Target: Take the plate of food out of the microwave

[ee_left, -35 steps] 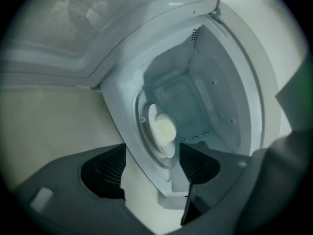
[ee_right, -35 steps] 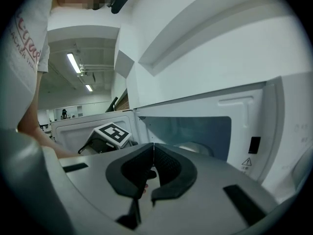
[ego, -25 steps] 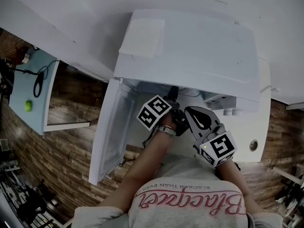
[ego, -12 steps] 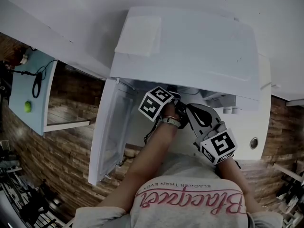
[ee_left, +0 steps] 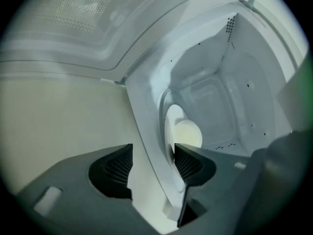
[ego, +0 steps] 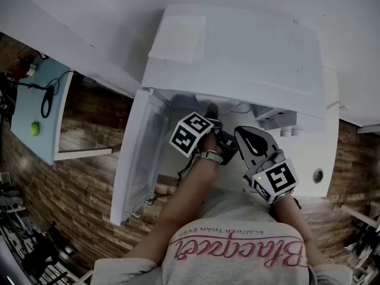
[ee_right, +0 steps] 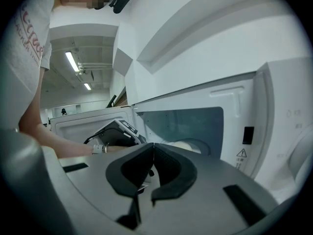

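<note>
The white microwave stands with its door swung open to the left. Inside lies a white plate with a pale yellow round of food; it also shows as the plate in the right gripper view. My left gripper reaches into the cavity, rolled on its side, its marker cube at the opening. Its jaws are closing with the plate's near rim between them, and I see no firm press. My right gripper waits in front of the microwave, shut on nothing.
The microwave's control panel with a knob is to the right of the cavity. A flat white sheet lies on the microwave's top. A light blue board with a green ball is far left, over a wooden floor.
The left gripper's cube pushed a little toward the cavity, then eased slightly back. The right gripper has hardly moved.
</note>
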Motion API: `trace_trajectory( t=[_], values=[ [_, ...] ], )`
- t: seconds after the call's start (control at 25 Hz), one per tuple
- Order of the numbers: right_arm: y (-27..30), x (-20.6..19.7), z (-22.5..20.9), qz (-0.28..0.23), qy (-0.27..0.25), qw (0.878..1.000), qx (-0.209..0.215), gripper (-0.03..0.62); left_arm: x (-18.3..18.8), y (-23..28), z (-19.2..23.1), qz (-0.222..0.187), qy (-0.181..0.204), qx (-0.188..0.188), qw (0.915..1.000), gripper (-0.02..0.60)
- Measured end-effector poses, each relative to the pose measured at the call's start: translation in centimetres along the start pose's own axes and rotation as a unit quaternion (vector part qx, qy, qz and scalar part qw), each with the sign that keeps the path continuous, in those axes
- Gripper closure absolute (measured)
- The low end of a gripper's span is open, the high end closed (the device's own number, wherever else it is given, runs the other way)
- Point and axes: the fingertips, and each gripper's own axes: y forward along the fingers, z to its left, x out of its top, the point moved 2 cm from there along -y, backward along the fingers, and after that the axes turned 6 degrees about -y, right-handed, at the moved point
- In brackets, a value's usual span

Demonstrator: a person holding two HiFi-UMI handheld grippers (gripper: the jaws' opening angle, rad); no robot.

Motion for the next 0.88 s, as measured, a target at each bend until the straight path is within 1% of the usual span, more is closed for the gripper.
trace_trajectory(
  t=[0.24, 0.44, 0.52, 0.6, 0.68, 0.88],
  values=[
    [-0.3, -0.1, 0.8, 0.002, -0.006, 1.0, 0.001, 0.582, -0.1, -0.6, 0.0, 0.005, 0.003, -0.007, 1.0, 0.357],
    [-0.8, -0.2, 0.7, 0.001, -0.004, 1.0, -0.005, 0.582, -0.1, -0.5, -0.9, 0.011, 0.012, -0.018, 0.9997, 0.438],
    [-0.9, -0.2, 0.7, -0.001, -0.006, 1.0, -0.005, 0.582, -0.2, -0.5, -1.2, 0.013, 0.014, -0.021, 0.9996, 0.46],
    [-1.1, -0.2, 0.7, -0.002, -0.006, 1.0, -0.005, 0.582, -0.3, -0.6, -1.4, 0.016, 0.007, -0.024, 0.9996, 0.477],
    [-1.3, -0.3, 0.5, -0.001, -0.004, 1.0, -0.009, 0.582, -0.3, -0.5, -1.6, 0.021, -0.004, -0.026, 0.9995, 0.508],
    [-1.4, -0.3, 0.2, -0.004, -0.005, 1.0, -0.009, 0.582, -0.4, -0.5, -1.7, 0.03, -0.026, -0.025, 0.9989, 0.514]
  ],
)
